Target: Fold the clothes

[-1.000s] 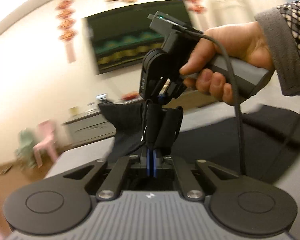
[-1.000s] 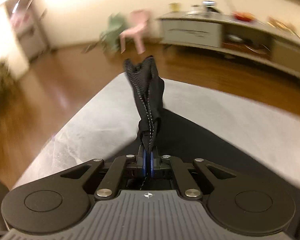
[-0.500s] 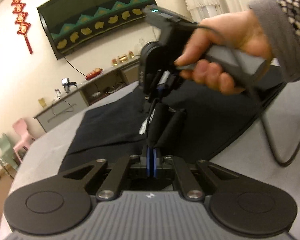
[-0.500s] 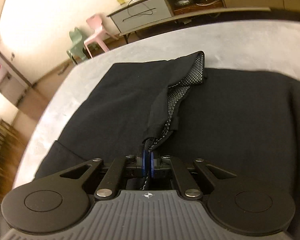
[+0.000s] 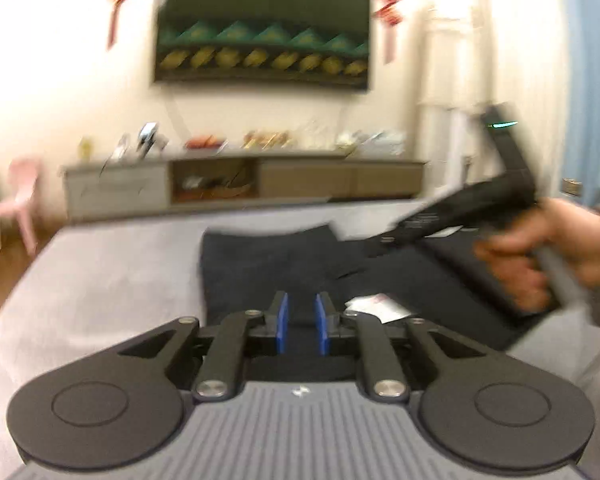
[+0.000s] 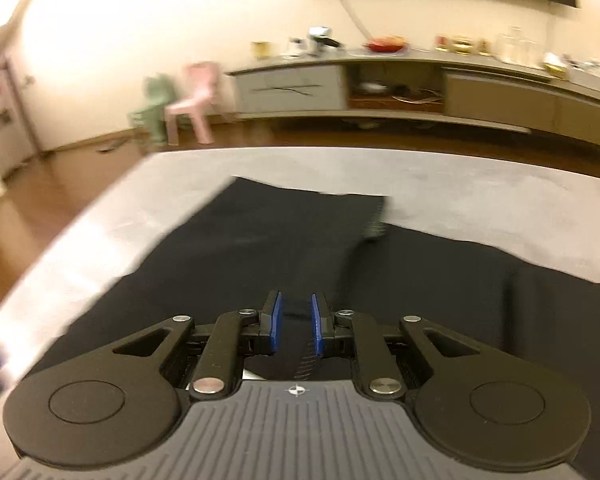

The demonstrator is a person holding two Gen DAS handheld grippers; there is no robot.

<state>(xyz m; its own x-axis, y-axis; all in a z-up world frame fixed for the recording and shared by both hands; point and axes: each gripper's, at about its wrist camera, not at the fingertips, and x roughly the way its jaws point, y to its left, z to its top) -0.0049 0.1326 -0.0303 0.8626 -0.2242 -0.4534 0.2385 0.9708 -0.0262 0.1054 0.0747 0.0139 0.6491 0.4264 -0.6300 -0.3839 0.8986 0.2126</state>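
A black garment (image 5: 268, 264) lies flat on the grey table (image 5: 112, 272), one part folded over the rest, with a white label (image 5: 374, 306) showing. My left gripper (image 5: 300, 322) hovers just above the cloth, its blue pads apart and nothing between them. The right gripper (image 5: 374, 240) appears in the left wrist view, held by a hand (image 5: 540, 248) at the right, above the garment. In the right wrist view the right gripper (image 6: 295, 322) stands open over the black garment (image 6: 260, 248); a folded edge (image 6: 374, 220) with a mesh lining lies ahead.
The grey table (image 6: 480, 200) ends at a wooden floor on the left and far side. Beyond stand a long low cabinet (image 6: 400, 88) with small items, a pink chair (image 6: 194, 100) and a green chair (image 6: 154, 104). A dark wall picture (image 5: 262, 28) hangs above.
Both grippers have opened and let go of the garment's edge, which now lies flat on the rest of the cloth. The right gripper has moved away to the right of the left one.
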